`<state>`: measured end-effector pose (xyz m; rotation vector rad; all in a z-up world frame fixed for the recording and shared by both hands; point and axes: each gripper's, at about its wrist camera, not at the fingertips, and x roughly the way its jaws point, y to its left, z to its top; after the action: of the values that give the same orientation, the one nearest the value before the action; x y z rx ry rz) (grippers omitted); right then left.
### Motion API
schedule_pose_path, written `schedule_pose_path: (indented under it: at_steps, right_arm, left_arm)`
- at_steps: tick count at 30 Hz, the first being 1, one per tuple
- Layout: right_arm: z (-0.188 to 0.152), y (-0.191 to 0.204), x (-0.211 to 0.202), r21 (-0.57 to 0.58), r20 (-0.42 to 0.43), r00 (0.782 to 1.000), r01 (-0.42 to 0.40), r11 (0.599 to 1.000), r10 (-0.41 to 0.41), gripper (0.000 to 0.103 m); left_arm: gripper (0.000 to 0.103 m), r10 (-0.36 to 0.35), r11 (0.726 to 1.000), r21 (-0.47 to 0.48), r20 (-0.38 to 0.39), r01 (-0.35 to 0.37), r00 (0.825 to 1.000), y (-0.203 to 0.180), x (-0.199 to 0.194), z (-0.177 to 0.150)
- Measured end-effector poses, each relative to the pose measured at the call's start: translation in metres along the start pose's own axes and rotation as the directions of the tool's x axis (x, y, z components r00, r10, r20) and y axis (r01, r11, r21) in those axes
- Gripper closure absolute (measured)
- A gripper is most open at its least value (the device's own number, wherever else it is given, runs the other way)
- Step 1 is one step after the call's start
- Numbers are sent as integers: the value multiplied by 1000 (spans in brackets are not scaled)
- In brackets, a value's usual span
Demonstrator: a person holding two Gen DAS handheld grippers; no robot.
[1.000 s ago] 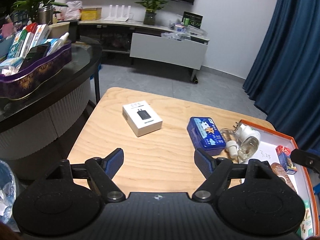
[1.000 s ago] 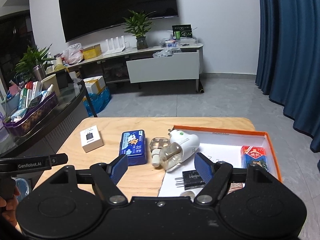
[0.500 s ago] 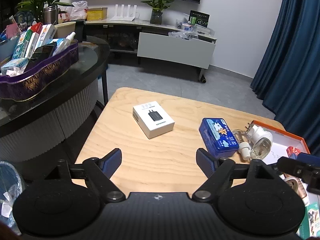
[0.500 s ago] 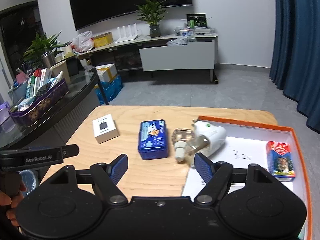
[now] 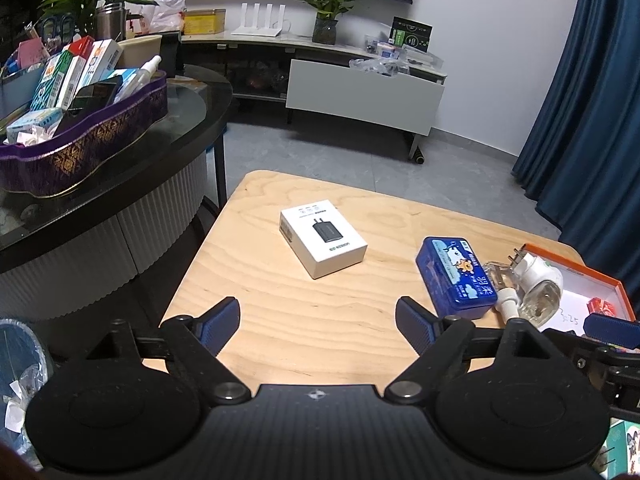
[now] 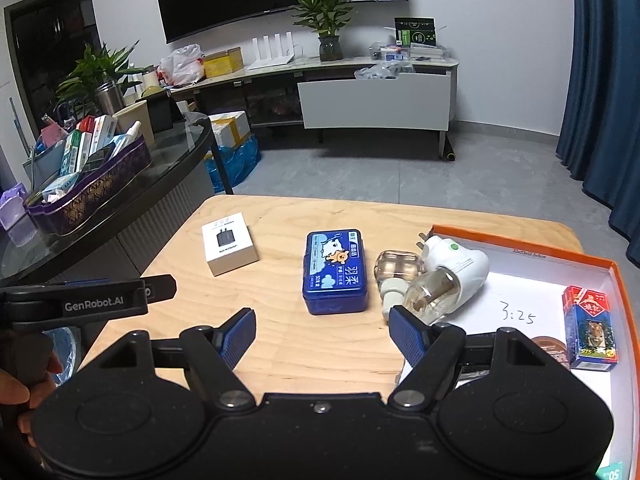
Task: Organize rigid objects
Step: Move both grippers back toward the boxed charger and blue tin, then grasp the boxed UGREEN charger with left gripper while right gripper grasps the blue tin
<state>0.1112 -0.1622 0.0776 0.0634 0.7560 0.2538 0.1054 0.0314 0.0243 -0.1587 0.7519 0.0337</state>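
Observation:
A white charger box (image 5: 323,237) (image 6: 229,248) lies on the wooden table (image 5: 320,320) (image 6: 320,348). To its right sits a blue tin (image 5: 454,276) (image 6: 335,271), then a white plug-in vaporiser with a glass bottle (image 5: 534,286) (image 6: 444,276) leaning over the rim of an orange-edged tray (image 5: 580,264) (image 6: 520,246). A red carton (image 6: 590,328) lies in the tray. My left gripper (image 5: 318,318) hovers in front of the white box, jaws opening, nothing between them. My right gripper (image 6: 322,330) is open and empty, just before the blue tin.
A dark glass counter (image 5: 140,160) with a purple basket (image 5: 80,148) of boxes stands left of the table. A bin (image 5: 20,356) sits on the floor at lower left. A low TV cabinet (image 6: 376,96) lines the far wall; blue curtains (image 5: 592,120) hang right.
The left jaws have spread wider. The right gripper has shifted left, so the blue tin now lies ahead between its fingers instead of the vaporiser.

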Motion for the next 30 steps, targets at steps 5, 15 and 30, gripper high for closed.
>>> schedule_pose_path:
  at_steps: [5, 15, 30]
  right_arm:
    - [0, 2, 9, -2, -15, 1000, -5, 1000, 5, 16]
    - [-3, -4, 26, 15, -36, 999, -17, 1000, 17, 16]
    - [9, -13, 59, -26, -41, 998, -52, 998, 51, 16]
  left_arm:
    - [15, 9, 1000, -18, -9, -9, 1000, 3, 8, 3]
    - [6, 53, 996, -74, -34, -55, 998, -2, 58, 24]
    - [34, 170, 985, 34, -67, -168, 983, -15, 138, 46]
